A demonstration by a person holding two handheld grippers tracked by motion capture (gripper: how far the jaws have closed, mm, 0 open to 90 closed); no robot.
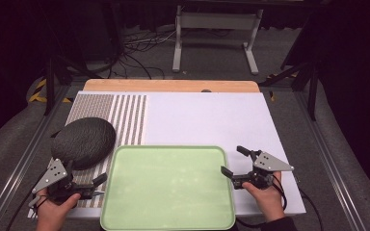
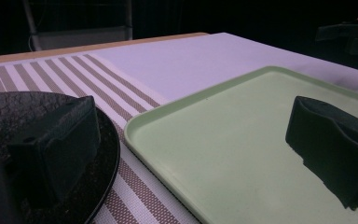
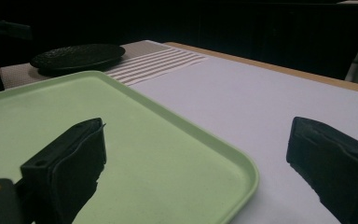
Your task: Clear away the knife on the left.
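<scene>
A pale green tray [image 1: 168, 187] lies at the near middle of the white surface [image 1: 207, 115]. It is a shallow rectangle with rounded corners and a low raised rim, and its floor is bare and matte. Its left edge overlaps a striped mat [image 1: 125, 118] that covers the surface's left part, brown and white bands running away from the person. On that mat, just left of the tray's far left corner, sits a dark round plate [image 1: 83, 141] with a rough, pebbled face.

The left gripper [image 1: 96, 185] is held in the left hand [image 1: 53, 211] at the tray's left edge. In the left gripper view its fingers [image 2: 328, 149] are spread wide and released, one over the plate [image 2: 46, 140] and one over the tray [image 2: 242, 154], holding nothing.

The right gripper [image 1: 232, 161] is held in the right hand [image 1: 265, 197] at the tray's right edge. In the right gripper view its fingers [image 3: 70, 163] are likewise spread apart and empty, one above the tray [image 3: 168, 154], the other above the bare surface [image 3: 261, 107] beside it.
</scene>
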